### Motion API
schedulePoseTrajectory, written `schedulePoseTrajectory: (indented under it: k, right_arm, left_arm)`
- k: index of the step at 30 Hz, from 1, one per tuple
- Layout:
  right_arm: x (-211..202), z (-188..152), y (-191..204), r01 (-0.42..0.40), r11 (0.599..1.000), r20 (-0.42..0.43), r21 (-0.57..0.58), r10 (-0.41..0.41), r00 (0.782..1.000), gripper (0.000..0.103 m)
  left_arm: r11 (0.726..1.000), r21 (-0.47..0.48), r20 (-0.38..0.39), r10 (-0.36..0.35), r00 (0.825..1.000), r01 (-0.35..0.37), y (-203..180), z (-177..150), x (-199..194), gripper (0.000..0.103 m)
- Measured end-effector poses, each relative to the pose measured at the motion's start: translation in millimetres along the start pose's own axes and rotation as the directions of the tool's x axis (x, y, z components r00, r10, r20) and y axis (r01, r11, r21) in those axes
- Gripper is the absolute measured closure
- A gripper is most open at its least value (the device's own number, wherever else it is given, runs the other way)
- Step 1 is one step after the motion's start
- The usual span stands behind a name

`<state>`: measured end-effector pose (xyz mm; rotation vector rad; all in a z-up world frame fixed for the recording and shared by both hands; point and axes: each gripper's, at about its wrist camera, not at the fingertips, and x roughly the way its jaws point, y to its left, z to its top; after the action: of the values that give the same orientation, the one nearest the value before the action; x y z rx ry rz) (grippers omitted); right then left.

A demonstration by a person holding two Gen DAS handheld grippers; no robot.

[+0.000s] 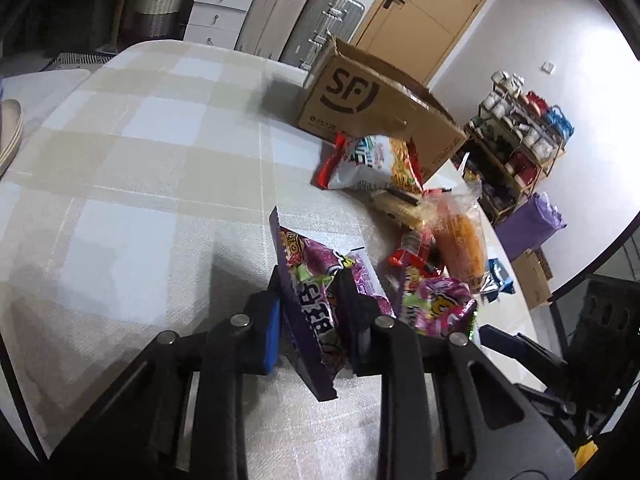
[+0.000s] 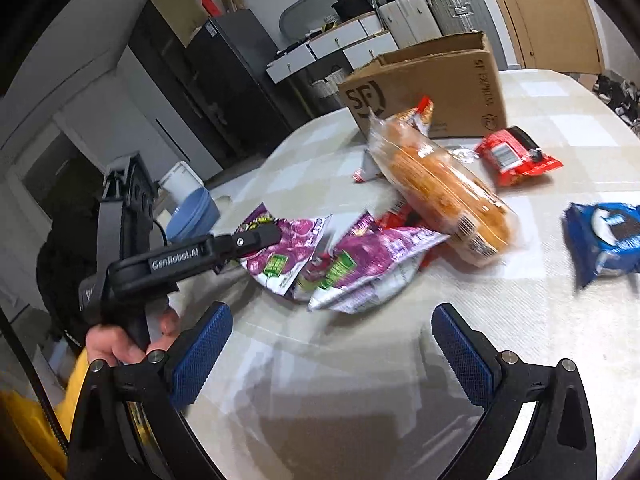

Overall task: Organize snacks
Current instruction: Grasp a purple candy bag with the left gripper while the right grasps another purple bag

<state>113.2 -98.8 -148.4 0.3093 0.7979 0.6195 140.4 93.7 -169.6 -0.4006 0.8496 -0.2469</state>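
Observation:
My left gripper (image 1: 310, 300) is shut on a purple snack packet (image 1: 308, 304), held edge-up just above the checked tablecloth; it shows in the right wrist view (image 2: 276, 258) with the left gripper (image 2: 256, 238) over it. A second purple packet (image 1: 440, 304) (image 2: 372, 256) lies beside it. A wrapped bread loaf (image 1: 460, 240) (image 2: 440, 192), red packets (image 1: 412, 252) (image 2: 516, 154) and a noodle packet (image 1: 372, 160) lie before the open SF cardboard box (image 1: 380, 108) (image 2: 436, 80). A blue cookie packet (image 2: 608, 236) lies at right. My right gripper (image 2: 332, 340) is open and empty above the table.
Blue bowls (image 2: 192, 212) stand at the table's left edge in the right wrist view. Plates (image 1: 10, 132) sit at the far left in the left wrist view. Suitcases (image 1: 304, 20) and drawers stand behind the table; a cluttered shelf (image 1: 516, 132) is at right.

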Motion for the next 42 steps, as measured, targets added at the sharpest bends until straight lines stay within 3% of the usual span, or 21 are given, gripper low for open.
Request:
schedulePoseTrajectory:
  k: [9,16,22,25,28,42]
  right_arm:
    - [14.7,13.0,-7.2,-0.012,0.993,-0.023,0.121,0.015,1.000,0.002]
    - [31.7,28.8,-30.5,-0.016,0.964,-0.032,0.266,0.026,0.999,0.003]
    - [47.2,39.2,-35.9,0.020,0.957,-0.071,0.290,0.001,0.997,0.022]
    - [52.5,39.1,-32.0,0.042,0.962,-0.091,0.270,-0.018,0.996,0.041]
    - [54.2,36.1,-26.2,0.015,0.972,-0.083,0.236,0.005,0.997,0.049]
    - [8.9,17.8,-21.5,-0.068,0.975,0.006,0.213,0.068,0.998,0.053]
  left_arm:
    - [1.000,-0.024,0.048,-0.013,0.999,0.014,17.4,-3.1,-30.2,0.081]
    - [0.999,-0.039,0.056,-0.019,0.998,0.021,23.1,-10.0,-40.7,0.081]
    - [1.000,-0.025,0.081,0.009,0.997,-0.007,21.2,-12.8,-54.1,0.081]
    - [0.999,-0.040,0.088,0.020,0.996,-0.017,23.3,-13.7,-58.0,0.081]
    - [0.999,-0.036,0.086,0.021,0.996,-0.018,21.8,-15.8,-60.3,0.081]
    - [0.999,-0.036,0.094,0.033,0.995,-0.030,16.9,-23.3,-77.4,0.081]
